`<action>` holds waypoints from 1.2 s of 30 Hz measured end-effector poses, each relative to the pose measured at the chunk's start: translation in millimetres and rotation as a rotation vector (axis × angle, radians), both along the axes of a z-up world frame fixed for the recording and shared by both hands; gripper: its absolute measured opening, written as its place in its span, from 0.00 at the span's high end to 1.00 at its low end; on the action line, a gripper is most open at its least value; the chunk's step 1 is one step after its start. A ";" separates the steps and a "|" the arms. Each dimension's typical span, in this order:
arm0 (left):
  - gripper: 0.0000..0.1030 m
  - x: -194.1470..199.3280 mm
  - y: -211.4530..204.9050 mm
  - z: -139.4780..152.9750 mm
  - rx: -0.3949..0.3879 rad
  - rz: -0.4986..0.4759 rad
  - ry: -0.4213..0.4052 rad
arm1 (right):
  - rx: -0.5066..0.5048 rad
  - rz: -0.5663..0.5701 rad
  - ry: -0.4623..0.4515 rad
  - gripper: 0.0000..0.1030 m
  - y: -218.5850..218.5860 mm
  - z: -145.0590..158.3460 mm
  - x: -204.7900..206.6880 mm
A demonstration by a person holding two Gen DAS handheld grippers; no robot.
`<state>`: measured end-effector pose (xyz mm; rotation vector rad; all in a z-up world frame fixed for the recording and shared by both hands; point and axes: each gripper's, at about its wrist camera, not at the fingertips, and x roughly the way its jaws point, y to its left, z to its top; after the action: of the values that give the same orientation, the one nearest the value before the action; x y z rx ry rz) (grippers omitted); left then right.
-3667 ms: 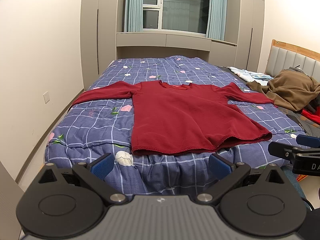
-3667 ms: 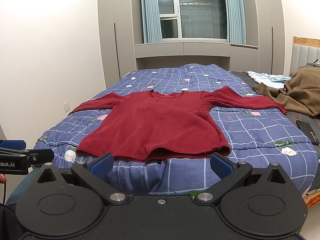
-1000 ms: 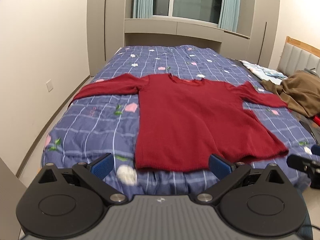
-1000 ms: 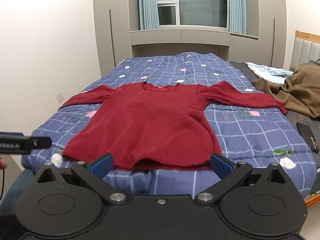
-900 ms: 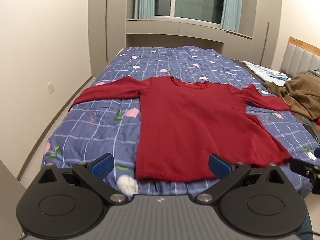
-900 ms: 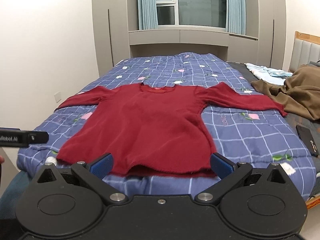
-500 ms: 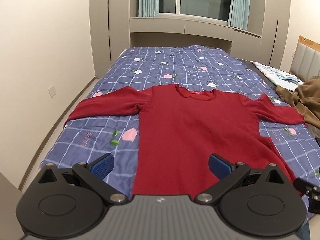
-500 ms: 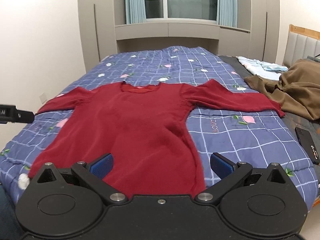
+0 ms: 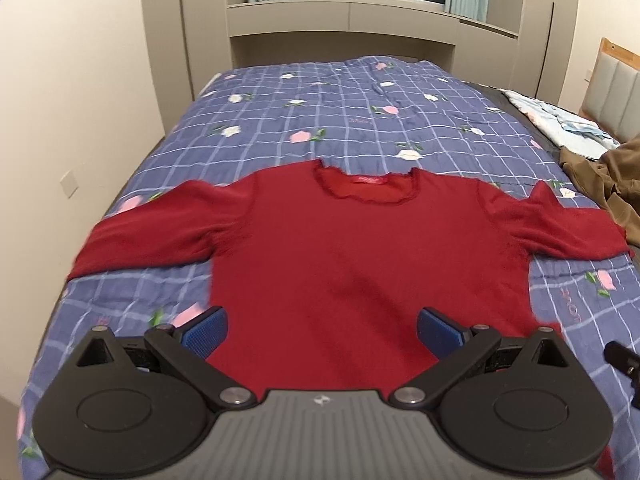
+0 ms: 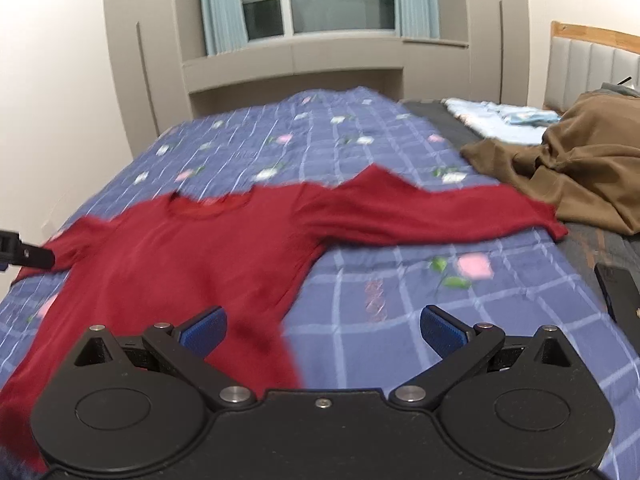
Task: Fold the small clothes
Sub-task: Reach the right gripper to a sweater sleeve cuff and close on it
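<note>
A dark red long-sleeved sweater [image 9: 360, 256] lies flat and face up on the bed, both sleeves spread out to the sides, neckline toward the window. My left gripper [image 9: 322, 330] hovers open above the sweater's lower body, nothing between its blue pads. In the right wrist view the same sweater [image 10: 192, 256] fills the left half, its right sleeve [image 10: 440, 212] reaching toward the brown garment. My right gripper [image 10: 322, 330] hangs open above the sweater's right side edge and the quilt, empty. The hem is hidden under both gripper bodies.
The bed carries a blue checked floral quilt [image 9: 360, 104]. A brown garment [image 10: 580, 160] and pale blue clothes [image 10: 504, 118] lie at the right by the headboard. A black phone [image 10: 620, 292] rests on the right edge. Walls and wardrobes stand left and behind.
Both grippers have moved forward over the bed, from beyond the foot edge to above the sweater's body. The right one has swung toward the right sleeve. Both stayed open.
</note>
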<state>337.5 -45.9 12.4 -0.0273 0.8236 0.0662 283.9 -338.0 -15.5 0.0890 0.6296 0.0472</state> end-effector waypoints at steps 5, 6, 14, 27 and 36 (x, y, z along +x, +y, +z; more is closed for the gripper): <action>0.00 48.8 -33.3 -14.5 0.006 -0.044 0.013 | -0.020 -0.052 -0.078 0.00 -42.2 -8.4 36.8; 0.00 59.6 -41.8 -18.0 0.006 -0.059 0.012 | -0.021 -0.068 -0.070 0.00 -51.2 -10.6 45.6; 0.00 131.6 -100.0 -50.1 -0.002 -0.139 0.007 | 0.046 -0.234 0.024 0.00 -140.1 -34.3 122.4; 0.00 167.0 -119.5 -121.8 0.025 -0.123 0.097 | 0.373 -0.570 0.107 0.14 -266.0 -86.2 184.8; 0.00 162.0 -116.7 -119.1 0.009 -0.124 0.087 | 0.773 -0.745 0.036 0.47 -311.2 -119.4 184.4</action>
<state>499.6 -162.6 -106.7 0.0357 0.9103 -0.0459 468.2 -649.2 -134.9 1.0664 0.5526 -0.4371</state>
